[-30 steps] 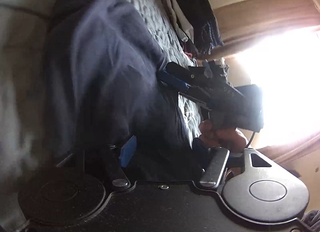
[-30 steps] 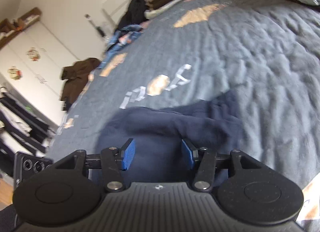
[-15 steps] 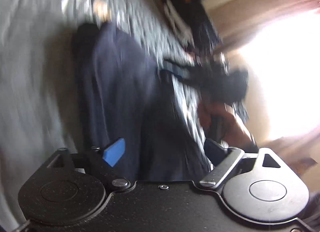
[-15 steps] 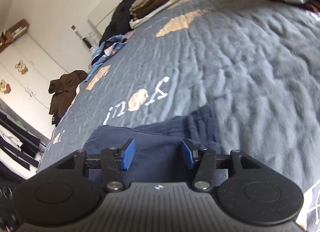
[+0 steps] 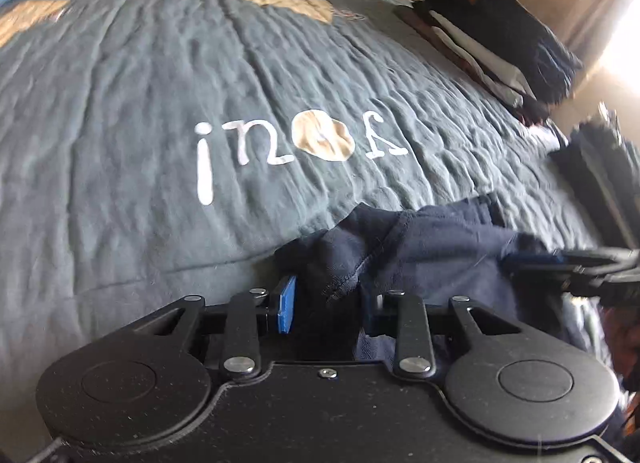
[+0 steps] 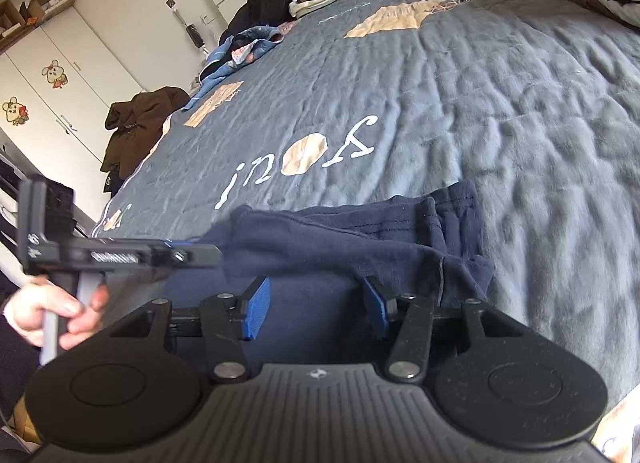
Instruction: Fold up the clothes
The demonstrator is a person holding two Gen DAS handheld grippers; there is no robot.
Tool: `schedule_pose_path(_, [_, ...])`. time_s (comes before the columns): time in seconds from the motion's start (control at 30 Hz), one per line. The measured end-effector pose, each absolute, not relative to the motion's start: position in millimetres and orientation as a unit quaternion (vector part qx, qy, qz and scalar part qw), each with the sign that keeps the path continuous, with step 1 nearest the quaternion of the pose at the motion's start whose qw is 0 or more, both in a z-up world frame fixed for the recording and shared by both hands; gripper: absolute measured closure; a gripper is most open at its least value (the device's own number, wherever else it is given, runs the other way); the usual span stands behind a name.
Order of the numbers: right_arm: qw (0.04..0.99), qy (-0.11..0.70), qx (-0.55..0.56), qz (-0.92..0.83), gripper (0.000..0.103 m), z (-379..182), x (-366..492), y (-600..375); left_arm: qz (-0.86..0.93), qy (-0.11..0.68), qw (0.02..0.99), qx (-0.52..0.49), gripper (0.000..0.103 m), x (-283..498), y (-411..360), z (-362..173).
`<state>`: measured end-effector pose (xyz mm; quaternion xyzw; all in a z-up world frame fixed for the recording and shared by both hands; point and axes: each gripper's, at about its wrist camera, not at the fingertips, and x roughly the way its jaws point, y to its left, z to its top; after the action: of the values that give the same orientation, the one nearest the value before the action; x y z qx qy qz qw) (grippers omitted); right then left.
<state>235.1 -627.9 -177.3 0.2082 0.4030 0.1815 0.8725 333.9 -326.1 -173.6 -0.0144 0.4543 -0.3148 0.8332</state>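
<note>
Mid-fold, judged: navy garment (image 6: pixel 360 247) bunched, partly doubled, not yet flat. Left hand-held gripper (image 5: pixel 326 301) jaws just closed, pinching garment's dark fold. Right hand-held gripper (image 6: pixel 316 303) half-wide over cloth, pads not pressing. Garment lies at near edge of grey bed quilt (image 6: pixel 500 95). Beyond, folded stack (image 5: pixel 492 39) done.

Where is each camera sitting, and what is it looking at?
Left wrist: on the left claw, looking down over the navy garment bunched between its pads, across the bedspread. The right claw pokes in.
Right wrist: on the right claw, looking over the same garment; the left hand shows.
Shared: garment, bedspread letters.
</note>
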Motion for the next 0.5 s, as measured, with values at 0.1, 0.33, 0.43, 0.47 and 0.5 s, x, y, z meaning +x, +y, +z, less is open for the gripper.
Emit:
schedule_pose_path(0.1, [0.874,0.401,0.208,0.179,0.052,-175,234,-630,-0.334,0.425,0.841,-0.036,0.086,336,-320,-159])
schedule_pose_path(0.33, [0.877,0.395,0.208,0.177,0.052,-177,233,-634,-0.331,0.435,0.833,-0.085,0.071,360,-312,-150])
schedule_pose_path(0.43, [0.877,0.394,0.209,0.179,0.051,-175,233,-636,-0.331,0.422,0.837,-0.111,0.049,362,-290,-144])
schedule_pose_path(0.47, [0.877,0.393,0.209,0.179,0.051,-175,232,-636,-0.327,0.416,0.841,-0.111,0.049,363,-283,-142])
schedule_pose_path(0.5, [0.877,0.393,0.211,0.179,0.051,-175,232,-637,-0.324,0.41,0.845,-0.11,0.049,363,-277,-140])
